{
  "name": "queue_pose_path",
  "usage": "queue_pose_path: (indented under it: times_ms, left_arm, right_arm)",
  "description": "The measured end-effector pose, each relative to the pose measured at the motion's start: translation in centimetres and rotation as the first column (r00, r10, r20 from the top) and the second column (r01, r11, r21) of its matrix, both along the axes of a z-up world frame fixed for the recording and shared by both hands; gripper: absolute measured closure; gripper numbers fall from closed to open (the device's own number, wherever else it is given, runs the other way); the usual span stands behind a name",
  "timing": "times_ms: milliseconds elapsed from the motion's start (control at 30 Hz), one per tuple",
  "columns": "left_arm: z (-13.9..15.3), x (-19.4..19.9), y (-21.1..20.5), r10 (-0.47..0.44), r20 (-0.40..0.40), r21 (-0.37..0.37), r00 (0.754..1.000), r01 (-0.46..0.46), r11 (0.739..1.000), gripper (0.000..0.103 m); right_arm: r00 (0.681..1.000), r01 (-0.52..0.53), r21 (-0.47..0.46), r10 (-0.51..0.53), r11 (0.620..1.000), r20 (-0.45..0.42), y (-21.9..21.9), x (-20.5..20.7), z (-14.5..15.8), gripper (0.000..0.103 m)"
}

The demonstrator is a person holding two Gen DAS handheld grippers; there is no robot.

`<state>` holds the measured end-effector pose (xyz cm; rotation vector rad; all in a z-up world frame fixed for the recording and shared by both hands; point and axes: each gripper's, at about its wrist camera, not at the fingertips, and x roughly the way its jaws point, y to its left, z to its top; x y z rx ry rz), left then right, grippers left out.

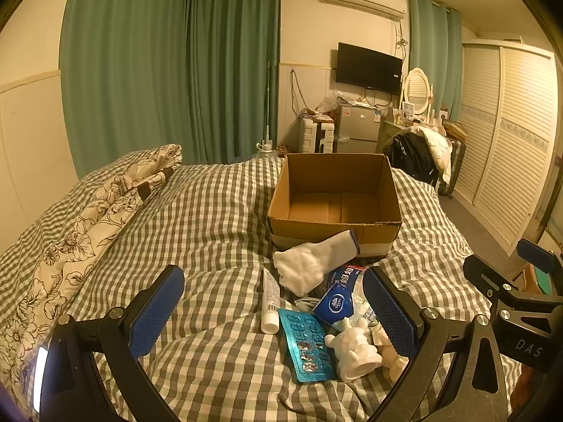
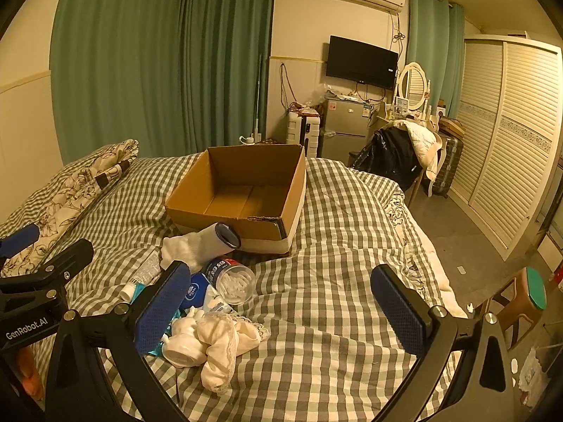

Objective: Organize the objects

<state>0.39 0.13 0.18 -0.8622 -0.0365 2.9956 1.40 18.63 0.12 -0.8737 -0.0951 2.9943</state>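
An empty cardboard box (image 1: 334,190) (image 2: 242,190) stands open on the checked bed. In front of it lies a pile: a white glove (image 1: 309,263) (image 2: 197,244), a white tube (image 1: 270,299) (image 2: 142,274), a teal blister pack (image 1: 308,346), a blue tissue pack (image 1: 334,304), a white figurine (image 1: 353,350) (image 2: 183,341), a cotton swab jar (image 2: 230,279) and a cream cloth (image 2: 221,344). My left gripper (image 1: 274,311) is open, its jaws on either side of the pile. My right gripper (image 2: 281,309) is open and empty, just right of the pile.
A floral pillow (image 1: 105,204) lies along the bed's left side. The bed's right edge drops to the floor by a louvred wardrobe (image 2: 510,140). A stool (image 2: 520,302) stands at the lower right. A chair with jackets (image 2: 404,154) stands beyond the bed.
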Motion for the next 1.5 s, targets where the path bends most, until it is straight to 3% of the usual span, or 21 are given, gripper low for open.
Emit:
queue_pose_path:
  times_ms: [1133,1500]
  left_arm:
    - [0.4,1.2,0.3,-0.015,-0.014,-0.003,1.0,0.015,1.0,0.001]
    - [-0.9,0.6,-0.2,-0.013,0.031,-0.008,0.999,0.013,1.0,0.005]
  right_arm:
    - [0.999,-0.031,0.01,0.031,0.999,-0.024,-1.0,1.1,0.6,0.0]
    - [0.998,-0.057,0.009,0.057,0.998,0.017,-1.5,0.7,-0.4,0.0]
